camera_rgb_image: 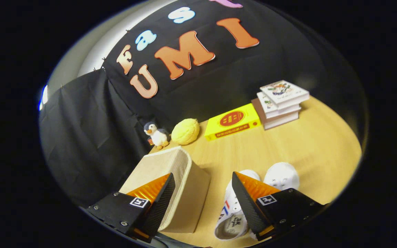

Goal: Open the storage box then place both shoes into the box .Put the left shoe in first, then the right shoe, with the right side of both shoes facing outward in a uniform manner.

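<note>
Claw (202,196) hovering tilted over bench (288,144), fingers spread, gripping nothing, straddling one storage box (177,186) edge and two white shoes (253,193).

Two shoes (253,199), one box (181,186), four books (253,113)

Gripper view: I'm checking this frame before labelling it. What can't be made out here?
- Storage box: its near end sits behind the left finger, and whether the lid is latched cannot be told.
- Two white shoes: the right finger covers their middles, so left and right cannot be told apart.
- Gripper: open, holding nothing.
- Stacked books and yellow book: cover print too small.
</note>
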A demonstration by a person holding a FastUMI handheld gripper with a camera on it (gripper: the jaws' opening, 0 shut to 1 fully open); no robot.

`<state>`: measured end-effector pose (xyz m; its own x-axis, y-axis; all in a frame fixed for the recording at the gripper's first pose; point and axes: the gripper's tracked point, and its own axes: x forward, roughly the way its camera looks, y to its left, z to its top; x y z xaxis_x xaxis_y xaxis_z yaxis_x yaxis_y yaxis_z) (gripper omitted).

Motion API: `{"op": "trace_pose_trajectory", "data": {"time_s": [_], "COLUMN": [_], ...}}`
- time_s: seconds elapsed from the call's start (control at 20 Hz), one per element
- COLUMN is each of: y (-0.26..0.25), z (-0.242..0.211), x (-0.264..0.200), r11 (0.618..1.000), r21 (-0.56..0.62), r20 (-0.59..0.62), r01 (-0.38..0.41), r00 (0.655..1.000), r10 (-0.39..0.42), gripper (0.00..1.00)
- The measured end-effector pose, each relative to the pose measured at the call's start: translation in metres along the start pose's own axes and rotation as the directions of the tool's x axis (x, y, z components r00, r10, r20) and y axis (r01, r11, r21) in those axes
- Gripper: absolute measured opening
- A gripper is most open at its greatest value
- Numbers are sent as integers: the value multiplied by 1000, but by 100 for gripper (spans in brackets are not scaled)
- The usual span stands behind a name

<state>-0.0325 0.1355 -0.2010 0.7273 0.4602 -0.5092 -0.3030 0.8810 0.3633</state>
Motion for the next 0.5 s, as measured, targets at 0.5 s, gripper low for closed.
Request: {"op": "trace_pose_trajectory", "data": {"time_s": [0.5], "y": [57], "z": [-51], "x": [27], "r11": [877], "r21": [417], "r20": [-88], "r01": [-238], "r00": [950], "r10": [300], "gripper": [98]}}
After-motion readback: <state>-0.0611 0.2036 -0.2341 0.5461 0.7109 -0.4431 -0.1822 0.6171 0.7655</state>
